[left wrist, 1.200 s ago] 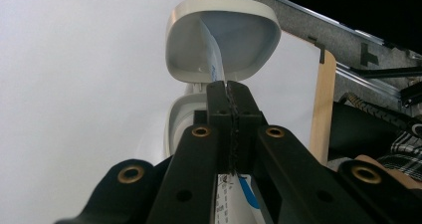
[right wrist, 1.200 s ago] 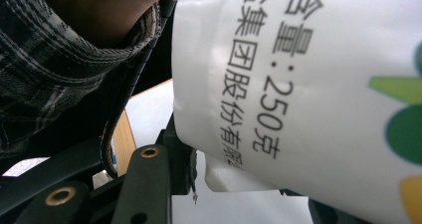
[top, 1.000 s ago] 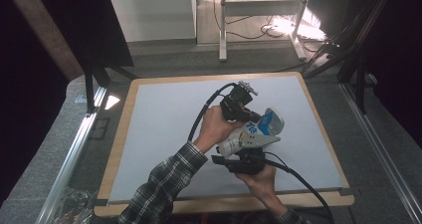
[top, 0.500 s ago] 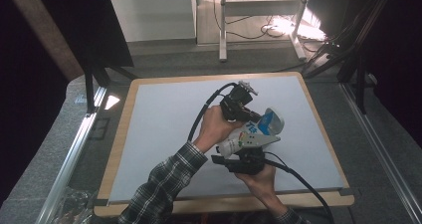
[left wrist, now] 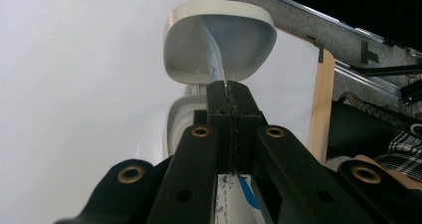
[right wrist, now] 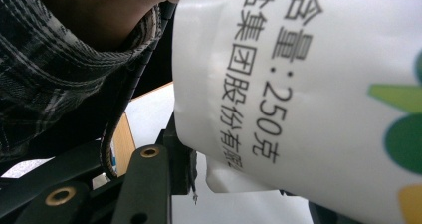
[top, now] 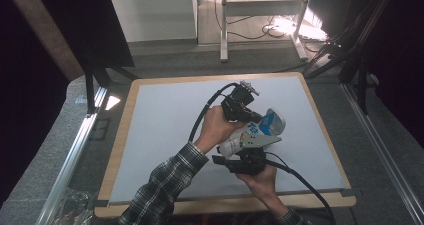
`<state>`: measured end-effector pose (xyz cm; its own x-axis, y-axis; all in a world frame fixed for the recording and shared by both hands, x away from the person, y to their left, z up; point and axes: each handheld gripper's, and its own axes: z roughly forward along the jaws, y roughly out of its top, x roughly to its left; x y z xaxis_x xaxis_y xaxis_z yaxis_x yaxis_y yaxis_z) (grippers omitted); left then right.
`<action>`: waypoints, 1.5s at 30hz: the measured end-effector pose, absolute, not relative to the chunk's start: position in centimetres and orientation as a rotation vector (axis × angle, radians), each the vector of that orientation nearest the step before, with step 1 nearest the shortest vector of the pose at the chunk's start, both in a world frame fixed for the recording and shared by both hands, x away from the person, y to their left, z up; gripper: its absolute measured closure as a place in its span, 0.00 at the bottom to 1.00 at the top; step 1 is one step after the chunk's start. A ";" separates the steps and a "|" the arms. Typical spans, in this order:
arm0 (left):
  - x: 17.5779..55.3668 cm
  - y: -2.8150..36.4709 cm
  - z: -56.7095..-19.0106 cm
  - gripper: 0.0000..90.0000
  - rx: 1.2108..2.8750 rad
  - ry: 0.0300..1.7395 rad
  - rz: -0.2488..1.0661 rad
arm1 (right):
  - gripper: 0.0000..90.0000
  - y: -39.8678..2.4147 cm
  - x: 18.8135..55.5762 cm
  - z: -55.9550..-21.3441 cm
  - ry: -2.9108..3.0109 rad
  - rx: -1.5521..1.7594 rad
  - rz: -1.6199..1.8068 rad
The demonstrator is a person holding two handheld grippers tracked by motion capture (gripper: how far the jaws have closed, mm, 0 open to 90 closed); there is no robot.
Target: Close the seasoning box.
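One white bottle point(top: 250, 135): right tongs point(top: 245, 161) clamp it, left tongs point(left wrist: 230, 109) closed on its lid seal.

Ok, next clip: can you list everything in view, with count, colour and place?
Bottle: one, white with blue and green print, lying sideways above the table's middle, in the right tool.
Flip lid: one, white, open.
Seal strip: one, white and blue, under the lid, pinched by the left tool.
Table: one, pale top, wooden rim.
Desk legs: white, behind the table.
Left tool: black, shut on the strip.
Right tool: black, around the bottle.
Sleeve: plaid.
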<state>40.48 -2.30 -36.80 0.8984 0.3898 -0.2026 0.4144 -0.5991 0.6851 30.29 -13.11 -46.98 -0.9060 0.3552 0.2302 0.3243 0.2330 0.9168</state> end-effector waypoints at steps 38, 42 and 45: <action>40.6 -2.5 -36.6 1.00 2.286 0.577 -0.044 | 0.69 -12.9 30.3 -46.7 2.427 0.693 1.786; 40.7 -2.5 -36.6 1.00 2.288 0.579 -0.045 | 0.68 -12.9 30.3 -46.6 2.424 0.695 1.795; 40.8 -2.5 -36.6 1.00 2.290 0.579 -0.045 | 0.68 -12.9 30.3 -46.5 2.424 0.700 1.805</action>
<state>40.77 -2.53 -36.55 0.8964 0.3936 -0.2036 0.4201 -0.6086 0.6732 30.32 -12.92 -46.55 -0.8974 0.3754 0.2318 0.3297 0.2214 0.9178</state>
